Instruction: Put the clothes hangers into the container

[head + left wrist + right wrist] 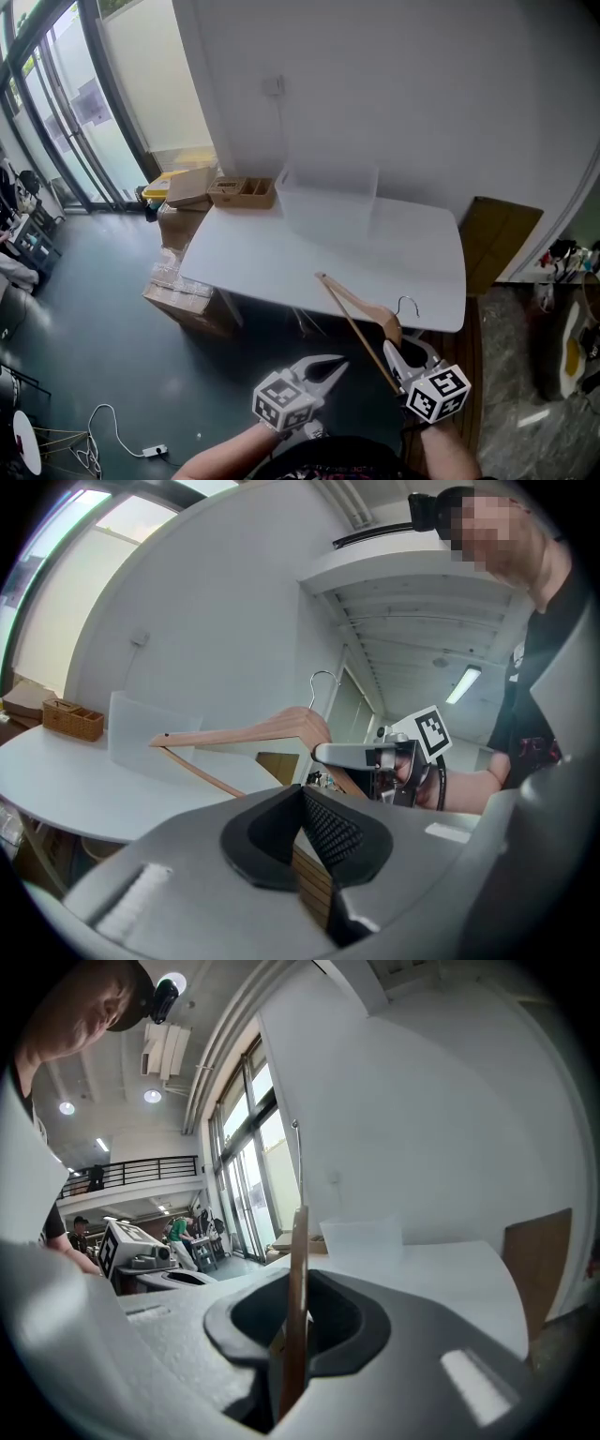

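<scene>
Both grippers hover off the near edge of the white table (262, 253). The right gripper (295, 1309) is clamped on a wooden hanger (354, 314), which slants out over the table's near right corner. The left gripper (330, 364), just left of it, has its jaws together on nothing. The clear container (328, 202) stands at the far side and, as far as its translucent walls show, is empty. I judge the task barely begun.

The container (328, 199) stands at the table's (272, 261) far edge, a tray (242, 192) left of it; the hanger (356, 314) seemingly overhangs the near right edge.
</scene>
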### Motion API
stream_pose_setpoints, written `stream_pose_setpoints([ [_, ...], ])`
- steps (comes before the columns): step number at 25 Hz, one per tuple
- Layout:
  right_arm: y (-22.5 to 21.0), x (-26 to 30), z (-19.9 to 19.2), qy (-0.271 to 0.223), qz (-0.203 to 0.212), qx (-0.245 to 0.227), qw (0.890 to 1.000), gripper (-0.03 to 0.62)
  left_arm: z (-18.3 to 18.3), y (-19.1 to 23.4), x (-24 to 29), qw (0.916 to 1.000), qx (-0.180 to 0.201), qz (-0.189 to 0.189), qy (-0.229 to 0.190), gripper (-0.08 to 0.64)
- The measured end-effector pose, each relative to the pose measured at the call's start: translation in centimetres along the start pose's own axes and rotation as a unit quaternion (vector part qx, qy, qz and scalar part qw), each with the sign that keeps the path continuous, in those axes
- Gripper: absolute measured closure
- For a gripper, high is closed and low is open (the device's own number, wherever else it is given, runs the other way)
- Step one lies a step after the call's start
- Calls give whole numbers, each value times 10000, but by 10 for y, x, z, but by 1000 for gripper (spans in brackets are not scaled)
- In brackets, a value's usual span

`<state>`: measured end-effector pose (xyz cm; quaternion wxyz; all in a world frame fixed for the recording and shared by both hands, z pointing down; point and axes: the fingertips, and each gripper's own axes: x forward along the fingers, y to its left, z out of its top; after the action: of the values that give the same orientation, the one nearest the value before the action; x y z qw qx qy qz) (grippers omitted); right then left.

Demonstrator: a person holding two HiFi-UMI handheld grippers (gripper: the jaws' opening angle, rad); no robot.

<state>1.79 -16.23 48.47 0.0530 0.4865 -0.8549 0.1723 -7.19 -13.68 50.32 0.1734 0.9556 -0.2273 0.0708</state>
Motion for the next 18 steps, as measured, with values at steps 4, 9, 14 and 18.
stream_pose_setpoints([
  [4,8,16,8,-28,-105,-107,9999,534,4,15,-14,10000,51,-29,-15,554],
  [9,17,41,19,-34,-104,-265,9996,534,17,39,-31,9997,59,117,-214,554],
  [14,22,69,36,-13,17,-406,9992,534,35,66,-47,9979,-63,419,-486,554],
  [18,23,91,44,11,147,-515,9986,534,42,86,-58,9958,-150,679,-596,554],
])
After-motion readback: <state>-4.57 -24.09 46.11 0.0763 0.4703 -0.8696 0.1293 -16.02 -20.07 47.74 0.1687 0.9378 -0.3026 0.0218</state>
